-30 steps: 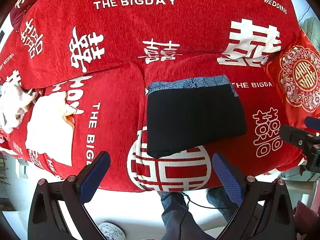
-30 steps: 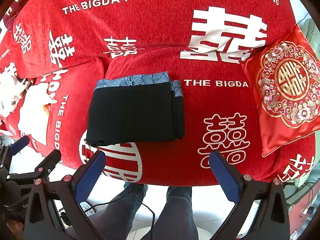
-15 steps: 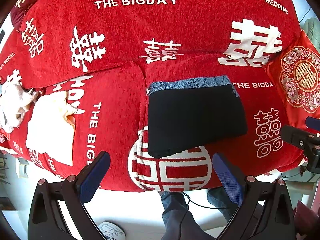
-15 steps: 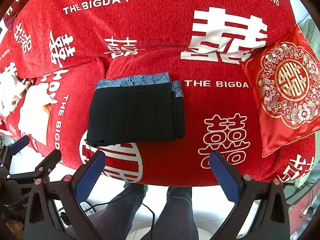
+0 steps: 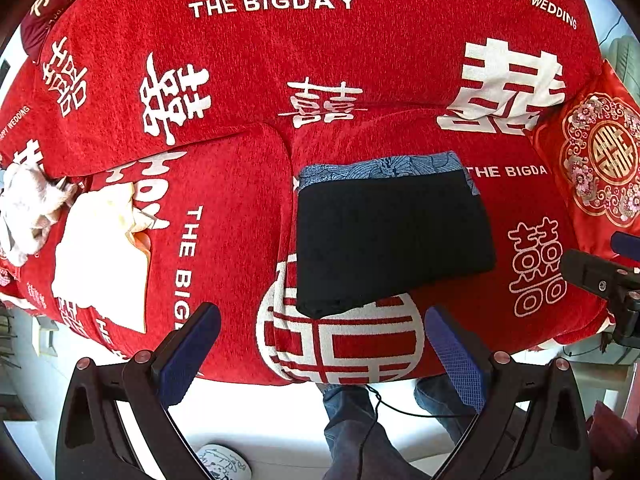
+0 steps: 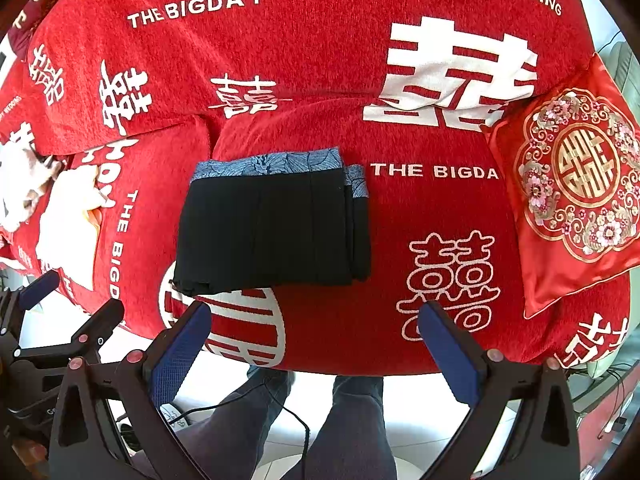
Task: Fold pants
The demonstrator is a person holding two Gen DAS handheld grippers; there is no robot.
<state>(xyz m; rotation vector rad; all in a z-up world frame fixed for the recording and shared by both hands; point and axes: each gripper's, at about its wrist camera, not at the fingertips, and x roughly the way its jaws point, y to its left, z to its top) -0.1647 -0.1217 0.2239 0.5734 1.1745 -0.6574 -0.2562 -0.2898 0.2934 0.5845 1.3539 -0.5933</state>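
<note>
The folded pants [image 5: 392, 236] are seen on the sofa [image 5: 240, 60]; stacked side layers are shown only in the right view. Both grippers' [image 5: 324, 344] [image 6: 316, 340] jaws are held apart, empty.

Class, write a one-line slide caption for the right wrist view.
Folded black pants with a blue patterned waistband lie on the red sofa cover; open right tongs hover clear of them.
</note>
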